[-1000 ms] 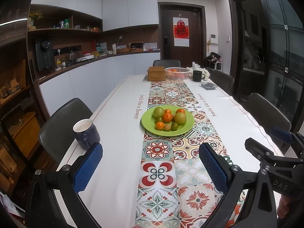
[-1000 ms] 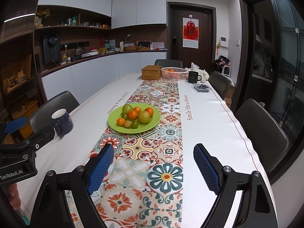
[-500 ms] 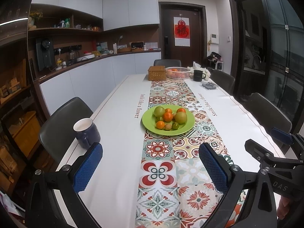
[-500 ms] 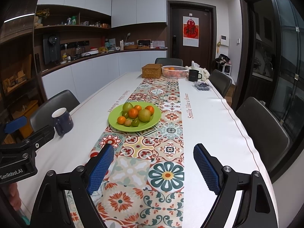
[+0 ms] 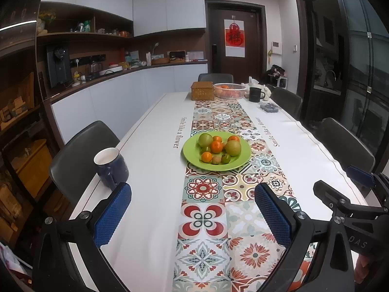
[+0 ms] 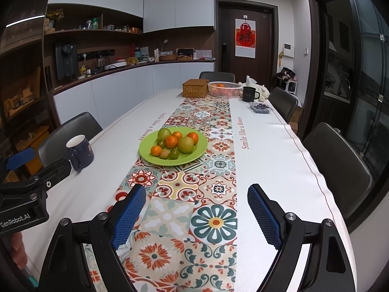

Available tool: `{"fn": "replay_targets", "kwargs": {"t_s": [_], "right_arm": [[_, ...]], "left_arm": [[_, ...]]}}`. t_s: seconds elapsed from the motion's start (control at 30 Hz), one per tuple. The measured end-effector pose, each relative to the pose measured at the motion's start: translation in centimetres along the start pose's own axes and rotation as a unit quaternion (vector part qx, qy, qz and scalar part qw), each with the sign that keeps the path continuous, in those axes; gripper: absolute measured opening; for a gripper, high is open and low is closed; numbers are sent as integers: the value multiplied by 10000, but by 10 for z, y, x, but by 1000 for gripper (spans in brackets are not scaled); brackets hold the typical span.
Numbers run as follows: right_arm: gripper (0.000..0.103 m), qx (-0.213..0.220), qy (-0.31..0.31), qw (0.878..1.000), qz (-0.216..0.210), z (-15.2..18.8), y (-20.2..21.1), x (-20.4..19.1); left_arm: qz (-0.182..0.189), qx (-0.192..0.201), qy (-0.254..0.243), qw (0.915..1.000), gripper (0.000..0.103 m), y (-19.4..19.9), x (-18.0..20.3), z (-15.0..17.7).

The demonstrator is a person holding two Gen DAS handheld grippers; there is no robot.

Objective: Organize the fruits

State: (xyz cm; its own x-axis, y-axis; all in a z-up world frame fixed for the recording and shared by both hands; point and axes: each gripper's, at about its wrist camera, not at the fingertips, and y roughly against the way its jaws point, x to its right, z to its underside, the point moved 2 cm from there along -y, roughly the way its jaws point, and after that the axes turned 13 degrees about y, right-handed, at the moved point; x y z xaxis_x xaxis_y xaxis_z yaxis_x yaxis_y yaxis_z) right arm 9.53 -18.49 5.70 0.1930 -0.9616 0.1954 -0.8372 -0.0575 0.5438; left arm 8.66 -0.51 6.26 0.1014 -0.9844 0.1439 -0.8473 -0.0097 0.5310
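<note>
On the bench [image 5: 150, 194], mid-runner, fruits [image 5: 217, 147] heaped together on a green plate [image 5: 192, 153] — fits sorting either pending or finished. Left gripper [image 5: 192, 215] and right gripper [image 6: 195, 213] held short of it, fingers spread wide, holding nothing. Seen from the left only: the mug [image 5: 110, 166] close up; from the right, more of the far basket [image 6: 225, 88].

Bare runner [image 5: 206, 221] before green plate [image 5: 194, 157]
</note>
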Motion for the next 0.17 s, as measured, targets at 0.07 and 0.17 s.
{"fn": "replay_targets", "kwargs": {"t_s": [0.07, 0.17], "right_arm": [[86, -8, 0, 10000, -1, 0, -1, 0], [86, -22, -3, 10000, -8, 0, -2, 0]], "left_arm": [[-11, -4, 8, 10000, 103, -1, 0, 0], [-13, -27, 23, 10000, 103, -1, -1, 1]]}}
